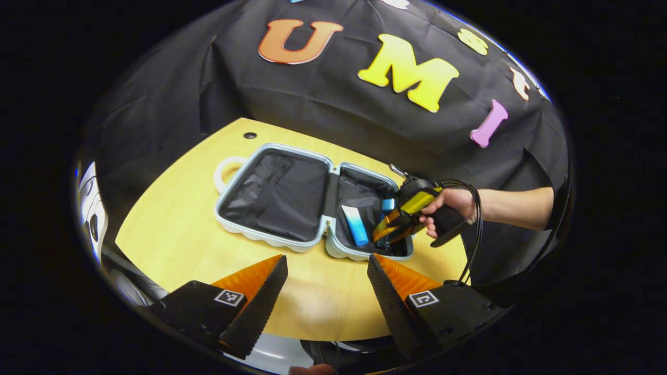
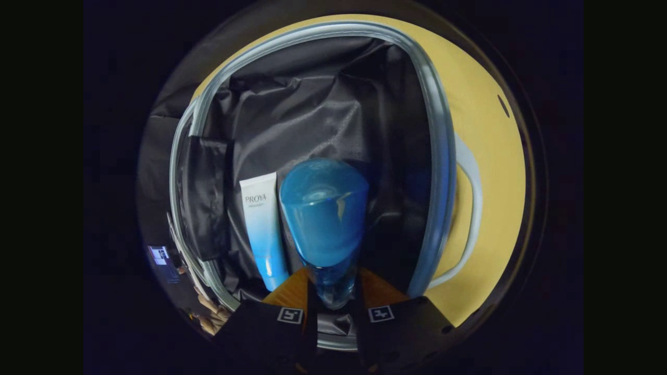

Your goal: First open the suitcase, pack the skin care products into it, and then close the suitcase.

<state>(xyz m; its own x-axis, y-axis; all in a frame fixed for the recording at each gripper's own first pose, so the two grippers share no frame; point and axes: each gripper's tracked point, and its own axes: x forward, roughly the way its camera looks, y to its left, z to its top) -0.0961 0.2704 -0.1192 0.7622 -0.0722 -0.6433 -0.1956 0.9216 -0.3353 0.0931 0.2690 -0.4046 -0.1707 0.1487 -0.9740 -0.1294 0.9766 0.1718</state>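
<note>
Suitcase [image 1: 292,200] lies fully open on yellow table [image 1: 172,234], both black-lined halves flat, handle [image 1: 223,172] at 9 o'clock of it. Left gripper [image 1: 327,281] hovers at 6 o'clock over the table edge, jaws spread wide, nothing between them. Right gripper [image 1: 388,229], held by a hand [image 1: 448,208], reaches into the 3 o'clock half. In right gripper view, right gripper [image 2: 333,289] is clamped on blue bottle [image 2: 324,219], both fingers pressing its neck, bottle inside the case. White-blue tube [image 2: 263,229] lies on the lining just beside the bottle, at its 9 o'clock.
</note>
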